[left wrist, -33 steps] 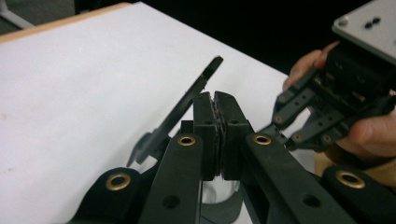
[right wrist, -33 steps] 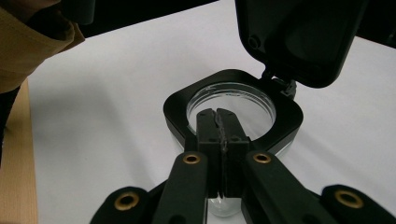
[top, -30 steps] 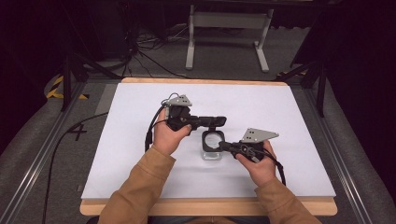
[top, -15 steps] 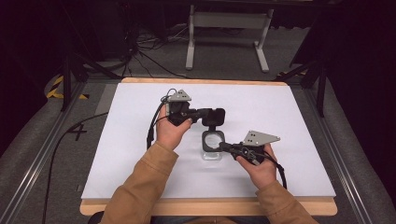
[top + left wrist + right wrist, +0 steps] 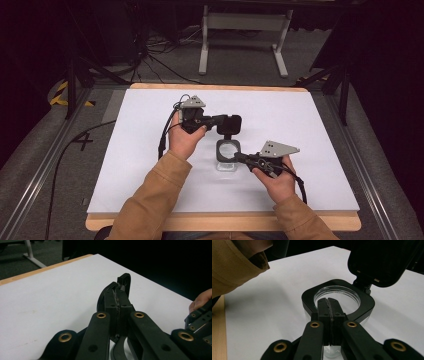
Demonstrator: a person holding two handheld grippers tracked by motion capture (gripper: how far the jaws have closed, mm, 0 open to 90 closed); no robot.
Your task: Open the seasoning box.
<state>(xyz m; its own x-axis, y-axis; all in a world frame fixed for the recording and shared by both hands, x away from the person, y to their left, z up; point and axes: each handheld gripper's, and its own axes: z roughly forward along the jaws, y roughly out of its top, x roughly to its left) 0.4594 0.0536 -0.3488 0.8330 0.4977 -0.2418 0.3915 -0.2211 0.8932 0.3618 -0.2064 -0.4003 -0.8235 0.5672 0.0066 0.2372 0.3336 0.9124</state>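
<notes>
on the white table (image 5: 150,165), a clear square container (image 5: 227,155) with a black rim stands near the middle, its hinged black lid (image 5: 229,123) swung up and back toward twelve o'clock. the hinge lies on the far edge of the rim, so the lid's swing runs along the six-to-twelve line, and anything done to the lid next looks to depend on that axis. the left gripper (image 5: 226,121) comes in from nine o'clock of the lid, and in the left gripper view its jaws are pressed together with the lid's edge (image 5: 124,281) pinched between them, holding the lid raised. the right gripper (image 5: 235,157) reaches the container from about four o'clock; in the right gripper view its jaws sit together on the near side of the black rim (image 5: 312,296), seemingly clamped on it to steady the container. both hands are equally close, but the left one governs the lid while the right pins the base.
</notes>
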